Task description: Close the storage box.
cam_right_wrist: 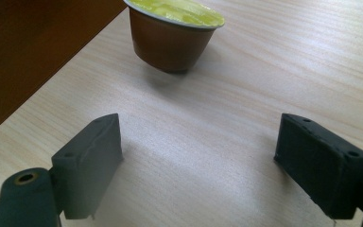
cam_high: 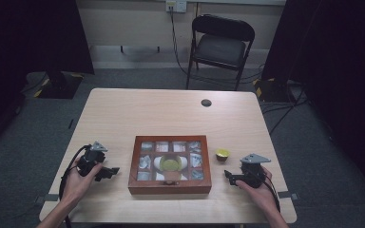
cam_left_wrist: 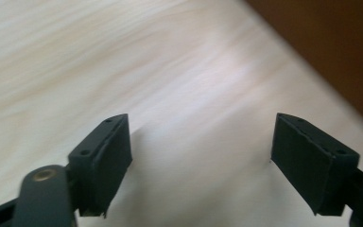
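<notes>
- Now the left gripper point(cam_high: 110, 171) lies low on the table point(cam_high: 171, 114), just left of the wooden box point(cam_high: 169, 186), its jaws wide apart with nothing between them.
- The right gripper point(cam_high: 229, 176) rests right of the box, jaws apart and empty.
- A small brown cup point(cam_right_wrist: 172, 35) with a yellow lid stands on the table beside the box, just ahead of the right gripper.
- Another yellow-lidded cup point(cam_high: 169, 165) shows at the middle of the box, behind its glass lid.

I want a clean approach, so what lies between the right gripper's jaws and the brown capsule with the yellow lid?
Nothing: in the right gripper view, bare wooden table runs from the open right gripper to the capsule.
</notes>
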Demonstrator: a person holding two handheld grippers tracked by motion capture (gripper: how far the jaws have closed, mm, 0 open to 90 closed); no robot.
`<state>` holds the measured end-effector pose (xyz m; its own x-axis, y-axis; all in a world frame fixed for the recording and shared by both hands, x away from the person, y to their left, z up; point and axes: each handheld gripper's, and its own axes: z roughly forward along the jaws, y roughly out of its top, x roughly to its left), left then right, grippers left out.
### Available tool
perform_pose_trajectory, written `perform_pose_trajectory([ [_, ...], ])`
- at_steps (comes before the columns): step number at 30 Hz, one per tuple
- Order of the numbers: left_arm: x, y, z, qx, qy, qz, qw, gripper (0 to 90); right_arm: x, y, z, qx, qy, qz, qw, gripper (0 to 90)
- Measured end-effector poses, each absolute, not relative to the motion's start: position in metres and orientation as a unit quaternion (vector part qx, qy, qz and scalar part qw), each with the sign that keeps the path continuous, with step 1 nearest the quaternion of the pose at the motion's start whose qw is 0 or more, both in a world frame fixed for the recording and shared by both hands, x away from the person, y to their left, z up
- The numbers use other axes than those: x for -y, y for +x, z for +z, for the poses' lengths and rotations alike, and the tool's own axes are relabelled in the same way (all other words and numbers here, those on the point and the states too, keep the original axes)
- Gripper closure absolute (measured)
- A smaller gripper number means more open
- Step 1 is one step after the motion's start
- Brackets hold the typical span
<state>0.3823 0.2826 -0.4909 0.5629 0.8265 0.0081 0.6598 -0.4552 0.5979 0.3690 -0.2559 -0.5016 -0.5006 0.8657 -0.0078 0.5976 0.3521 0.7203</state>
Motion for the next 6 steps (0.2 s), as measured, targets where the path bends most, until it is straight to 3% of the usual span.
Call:
perform_pose_trajectory([
  [2,-0.286,0.38,-0.499,-0.461,0.817,0.154,0.31,14.6,0.256,0.369,-0.502,-0.798,0.459,0.337,0.199,14.7],
  [6,-0.284,0.377,-0.508,-0.437,0.813,0.17,0.345,11.7,0.256,0.368,-0.502,-0.796,0.462,0.336,0.201,14.1],
])
